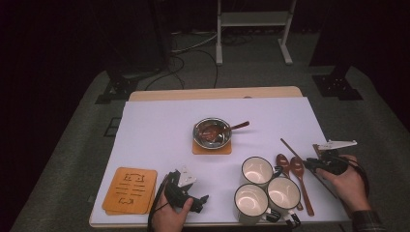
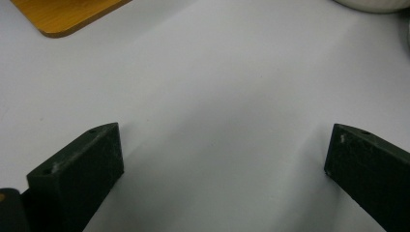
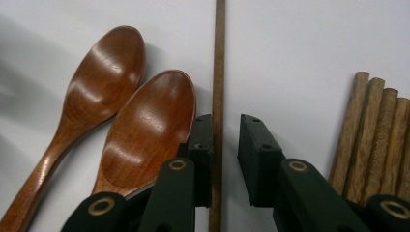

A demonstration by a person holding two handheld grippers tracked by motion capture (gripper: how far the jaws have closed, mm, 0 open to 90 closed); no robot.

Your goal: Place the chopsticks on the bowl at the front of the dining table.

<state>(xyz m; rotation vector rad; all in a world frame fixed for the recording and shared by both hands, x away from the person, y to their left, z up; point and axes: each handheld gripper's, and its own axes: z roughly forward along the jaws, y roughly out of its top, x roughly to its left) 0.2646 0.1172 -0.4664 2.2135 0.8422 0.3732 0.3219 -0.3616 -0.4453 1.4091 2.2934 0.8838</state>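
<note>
In the right gripper view my right gripper [image 3: 225,120] is lowered over a single thin wooden chopstick [image 3: 220,58] lying on the white table. The chopstick runs between the two jaws. It lies against the left jaw, and a gap of bare table shows between it and the right jaw, so the gripper is open. From above, the right gripper [image 1: 309,164] sits at the right edge of the table over that chopstick [image 1: 291,149]. My left gripper [image 2: 222,140] hovers wide open over bare white table with nothing between its jaws, near the front edge [image 1: 200,200].
Two wooden spoons [image 3: 109,72] [image 3: 150,125] lie just left of the chopstick, and a bundle of chopsticks [image 3: 374,130] lies to its right. Three white mugs [image 1: 257,170] stand at front centre. A metal bowl [image 1: 212,133] with a spoon sits on a coaster mid-table. Stacked coasters [image 1: 130,189] lie front left.
</note>
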